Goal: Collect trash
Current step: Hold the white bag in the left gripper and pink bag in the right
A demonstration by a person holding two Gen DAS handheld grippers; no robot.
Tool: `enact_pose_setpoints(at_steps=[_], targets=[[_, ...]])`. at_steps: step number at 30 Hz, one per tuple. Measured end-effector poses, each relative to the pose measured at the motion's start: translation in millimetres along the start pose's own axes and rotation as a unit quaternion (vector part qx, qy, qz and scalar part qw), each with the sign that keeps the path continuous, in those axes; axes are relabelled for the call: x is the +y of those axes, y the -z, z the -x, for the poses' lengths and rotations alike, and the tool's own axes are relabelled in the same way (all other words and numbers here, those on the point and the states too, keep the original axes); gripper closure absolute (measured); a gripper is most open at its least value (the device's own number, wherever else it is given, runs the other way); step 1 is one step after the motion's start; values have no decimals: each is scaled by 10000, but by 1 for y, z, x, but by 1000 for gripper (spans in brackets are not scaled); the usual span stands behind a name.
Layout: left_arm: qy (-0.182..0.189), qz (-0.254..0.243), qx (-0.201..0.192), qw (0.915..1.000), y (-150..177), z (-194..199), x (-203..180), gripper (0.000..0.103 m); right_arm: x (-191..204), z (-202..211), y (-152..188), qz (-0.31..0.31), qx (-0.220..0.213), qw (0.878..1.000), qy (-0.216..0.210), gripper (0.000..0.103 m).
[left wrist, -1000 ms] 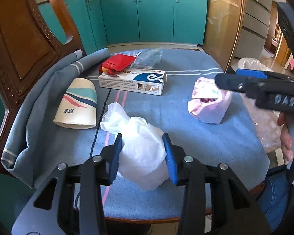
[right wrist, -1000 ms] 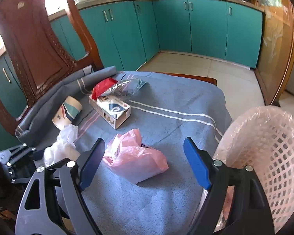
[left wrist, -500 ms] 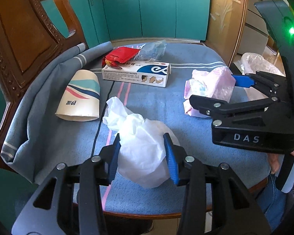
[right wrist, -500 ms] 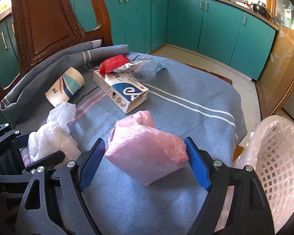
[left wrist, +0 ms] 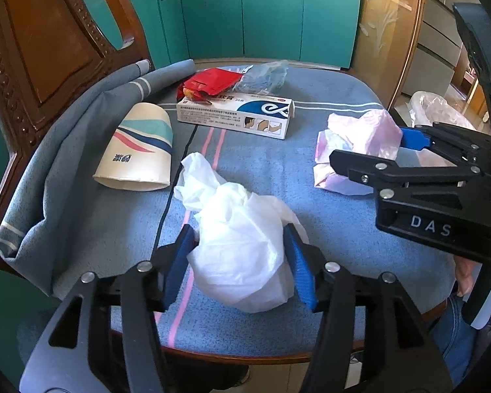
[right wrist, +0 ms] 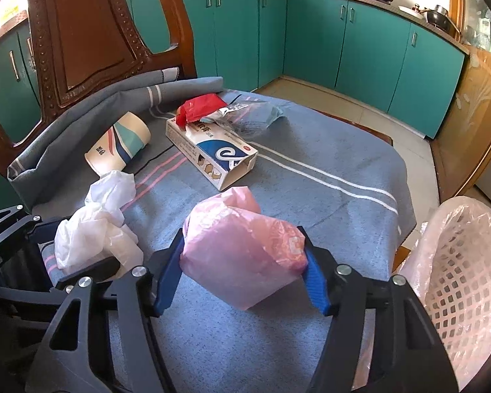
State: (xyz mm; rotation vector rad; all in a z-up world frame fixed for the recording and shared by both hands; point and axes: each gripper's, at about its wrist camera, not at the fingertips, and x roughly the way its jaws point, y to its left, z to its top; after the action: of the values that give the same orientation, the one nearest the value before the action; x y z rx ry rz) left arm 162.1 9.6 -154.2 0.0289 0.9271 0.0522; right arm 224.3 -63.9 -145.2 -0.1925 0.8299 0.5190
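While our right claw has just been closing, its blue pads now press both sides of the pink bag near the table's right edge. Our left claw has just been opening around the white bag; its pads touch the crumpled plastic, though we judge the hold loose. Farther off lie the cup at left, the box, a red wrapper and a clear bag. At the right stands the lined basket; we see nothing dropped in yet, so nearly everything remains.
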Motion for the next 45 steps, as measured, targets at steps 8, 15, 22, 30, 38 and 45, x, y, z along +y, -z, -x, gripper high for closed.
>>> enact_pose_setpoints(at_steps=[8, 15, 22, 30, 38, 45], targets=[[-51, -125, 6, 9999, 2, -1, -4, 47, -1, -2, 0, -41, 43, 10000, 3, 39], [-68, -257, -30, 9996, 3, 0, -8, 65, -1, -1, 0, -63, 14, 10000, 14, 39], [-37, -97, -106, 9999, 1, 5, -3, 71, -5, 4, 0, -167, -80, 9998, 37, 39], [-65, -102, -226, 9997, 0, 12, -6, 71, -5, 6, 0, -153, -122, 9998, 70, 39], [-190, -256, -503, 9982, -2, 29, -14, 71, -7, 22, -1, -217, -371, 9990, 115, 39], [-190, -255, -429, 9986, -3, 25, -15, 71, -9, 24, 1, -210, -366, 9990, 176, 39]])
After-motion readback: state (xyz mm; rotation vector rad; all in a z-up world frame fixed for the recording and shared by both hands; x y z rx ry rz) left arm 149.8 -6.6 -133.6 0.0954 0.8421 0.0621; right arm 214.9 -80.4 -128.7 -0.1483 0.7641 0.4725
